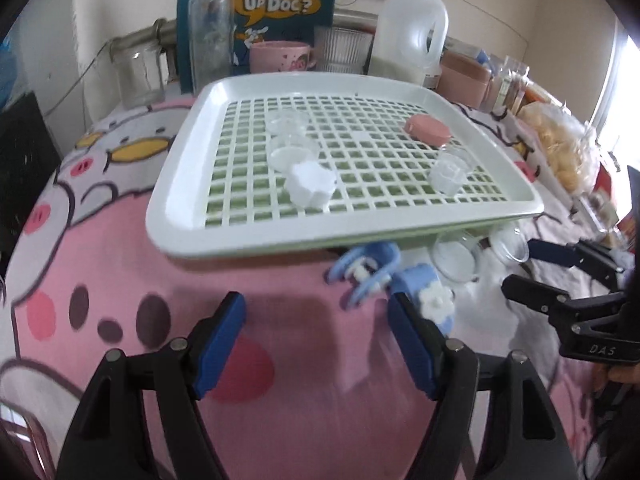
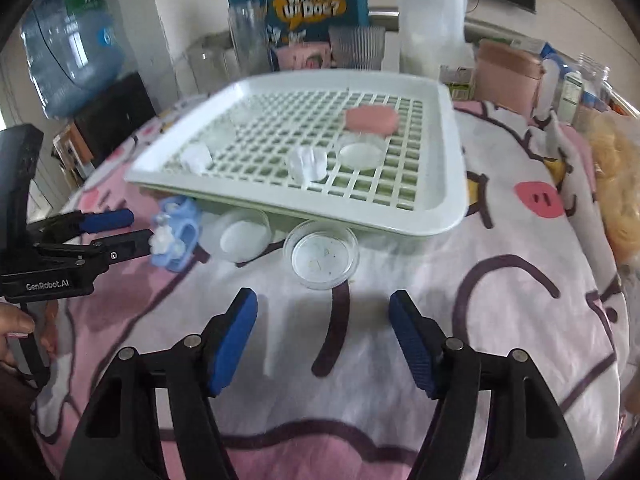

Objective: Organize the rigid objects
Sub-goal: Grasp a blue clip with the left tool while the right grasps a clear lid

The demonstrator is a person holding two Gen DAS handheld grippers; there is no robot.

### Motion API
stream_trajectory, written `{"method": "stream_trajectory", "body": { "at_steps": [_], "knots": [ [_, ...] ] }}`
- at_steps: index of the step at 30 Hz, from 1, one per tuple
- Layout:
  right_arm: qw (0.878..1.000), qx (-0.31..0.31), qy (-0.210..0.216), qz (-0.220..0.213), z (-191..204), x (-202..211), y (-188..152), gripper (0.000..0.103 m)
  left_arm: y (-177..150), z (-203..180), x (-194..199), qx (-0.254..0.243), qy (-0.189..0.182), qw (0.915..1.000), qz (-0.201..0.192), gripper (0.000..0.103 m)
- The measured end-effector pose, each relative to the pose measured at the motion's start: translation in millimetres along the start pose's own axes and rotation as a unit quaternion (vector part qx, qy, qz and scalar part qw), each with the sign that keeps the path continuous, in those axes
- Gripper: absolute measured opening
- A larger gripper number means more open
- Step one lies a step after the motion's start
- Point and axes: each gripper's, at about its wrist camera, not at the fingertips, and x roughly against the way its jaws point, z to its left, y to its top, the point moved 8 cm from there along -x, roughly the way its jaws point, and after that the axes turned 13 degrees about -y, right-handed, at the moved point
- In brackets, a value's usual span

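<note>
A pale green slotted tray (image 1: pixel 180 220) (image 2: pixel 454 184) lies on the cartoon-print cloth. It holds a pink lid (image 1: pixel 426 130) (image 2: pixel 371 119), small clear cups (image 1: pixel 450 172) and a white flower-shaped piece (image 1: pixel 310 186). In front of the tray lie two blue hair clips (image 1: pixel 362 270), one with a white flower (image 1: pixel 430 300) (image 2: pixel 176 236), and two clear round cups (image 2: pixel 322 256) (image 2: pixel 240 238). My left gripper (image 1: pixel 318 308) (image 2: pixel 120 232) is open and holds nothing; its right finger is beside the flower clip. My right gripper (image 2: pixel 324 304) (image 1: pixel 540 272) is open just short of the nearer cup.
Behind the tray stand glass jars (image 1: pixel 210 36), a pink mug (image 1: pixel 280 58), a ribbed glass, a plastic milk jug (image 1: pixel 414 28) and a blue book. Pink containers and a bag of snacks (image 1: pixel 560 144) crowd the right side. A water bottle (image 2: pixel 72 40) stands at far left.
</note>
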Motion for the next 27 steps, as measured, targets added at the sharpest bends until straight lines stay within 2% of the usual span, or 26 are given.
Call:
{"method": "stream_trajectory", "body": {
  "at_steps": [4, 6, 7, 10, 16, 21, 24, 27],
  "knots": [
    [1.000, 0.010, -0.008, -0.002, 1.5, -8.0, 7.3, 0.066, 9.0, -4.9, -8.4, 0.002, -0.020, 0.9998, -0.002, 0.065],
    [1.000, 0.009, -0.007, -0.002, 1.8, -10.7, 10.1, 0.063, 10.5, -7.8, -10.4, -0.008, -0.010, 0.9999, 0.000, 0.046],
    [1.000, 0.010, -0.005, -0.003, 2.1, -10.5, 10.0, 0.055, 10.1, -11.1, -10.6, -0.016, -0.009, 0.9998, 0.001, 0.032],
    [1.000, 0.014, 0.000, -0.007, 4.3, -8.3, 9.9, 0.038, 8.6, -16.1, -10.4, -0.025, -0.018, 0.9995, 0.003, 0.032],
    [1.000, 0.015, 0.012, -0.018, 15.0, 6.1, 2.1, 0.037, -7.4, -20.5, 11.7, -0.010, -0.038, 0.9992, -0.011, 0.032],
    [0.999, -0.006, 0.029, -0.039, 25.2, 32.0, -9.0, 0.037, -18.4, -27.6, 36.7, -0.023, -0.018, 0.9988, -0.039, 0.032],
    [0.999, 0.002, 0.016, -0.048, 34.0, 38.7, -10.9, 0.037, -24.6, -25.1, 30.3, -0.020, -0.011, 0.9994, -0.027, 0.032],
    [0.999, 0.017, 0.001, -0.033, 38.5, 33.2, -17.9, 0.037, -24.9, -21.6, 30.5, -0.011, -0.013, 0.9995, -0.028, 0.032]
  ]
}}
